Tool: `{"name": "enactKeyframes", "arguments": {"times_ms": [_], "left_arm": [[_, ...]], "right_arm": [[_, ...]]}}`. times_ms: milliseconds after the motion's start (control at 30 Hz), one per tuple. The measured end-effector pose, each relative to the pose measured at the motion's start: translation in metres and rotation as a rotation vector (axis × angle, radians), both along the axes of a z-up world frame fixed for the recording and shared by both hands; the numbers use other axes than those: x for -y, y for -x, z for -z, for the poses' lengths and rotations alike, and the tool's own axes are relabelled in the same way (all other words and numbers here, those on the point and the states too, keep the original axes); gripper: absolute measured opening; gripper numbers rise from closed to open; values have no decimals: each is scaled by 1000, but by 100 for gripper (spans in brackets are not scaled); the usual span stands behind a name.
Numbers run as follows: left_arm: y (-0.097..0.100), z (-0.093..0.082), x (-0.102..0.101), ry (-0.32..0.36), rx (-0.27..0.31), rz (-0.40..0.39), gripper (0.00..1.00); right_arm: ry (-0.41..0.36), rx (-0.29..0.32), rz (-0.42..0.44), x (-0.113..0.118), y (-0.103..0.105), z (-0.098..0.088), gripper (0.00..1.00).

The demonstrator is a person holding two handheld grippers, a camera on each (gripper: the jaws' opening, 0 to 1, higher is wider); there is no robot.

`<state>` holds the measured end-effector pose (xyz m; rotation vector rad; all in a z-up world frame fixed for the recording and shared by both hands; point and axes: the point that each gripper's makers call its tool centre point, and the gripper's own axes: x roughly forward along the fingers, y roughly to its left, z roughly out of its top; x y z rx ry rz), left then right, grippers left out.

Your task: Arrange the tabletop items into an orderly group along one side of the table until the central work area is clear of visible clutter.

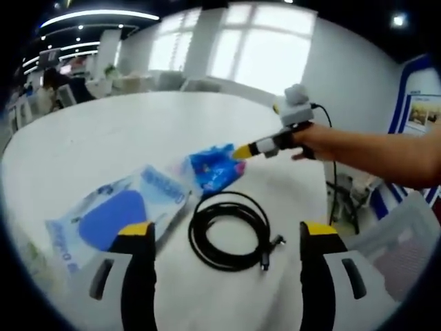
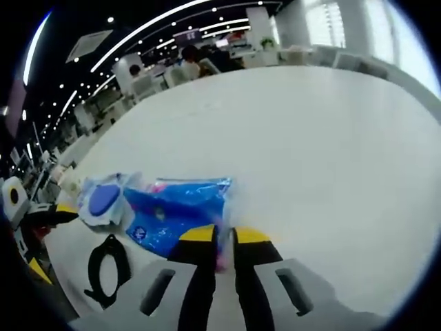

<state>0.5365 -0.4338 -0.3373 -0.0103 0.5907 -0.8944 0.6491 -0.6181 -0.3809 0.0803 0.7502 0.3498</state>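
In the left gripper view, my left gripper [image 1: 227,238] hovers over the white table [image 1: 124,131] with its jaws spread wide, nothing between them. Farthest left lies a pale plastic packet with a blue oval pad [image 1: 114,217], flat on the tabletop, partly behind my left jaw. Beside it, between my two jaws, sits a coiled black cable [image 1: 229,231], its plug end at the coil's right side. Just above the coil is the blue bag [image 1: 215,167], and my right gripper [image 1: 242,152] reaches in from the right, its yellow tips at the bag's right edge. In the right gripper view, the cable coil [image 2: 107,267] is at far left, the pad packet [image 2: 103,200] above it, then the blue bag [image 2: 176,210] touching that packet. My right gripper [image 2: 222,238] has its jaws nearly together, pinching the bag's edge.
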Motion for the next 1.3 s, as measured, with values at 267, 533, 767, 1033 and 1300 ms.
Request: {"name": "enactKeyframes", "arguments": {"times_ms": [267,533,767,1033,1300], "left_arm": [[1,1,-1,-3,-6,0,81],[2,4,-4,-9,-11,-2,79],[2,5,-4,-9,-12,1,79],[3,1,-6,-10,-3,1,80],[2,-4,-10,-8,8,-7,80]], "right_arm": [[4,0,1,2,-6,-1,6],[0,0,15,2,-6,0,5],[-31,9,31,1,-2,-6,17],[-36,108,40,-1,1,-43,24],[-78,307,-73,-55,-4,-113,50]]}}
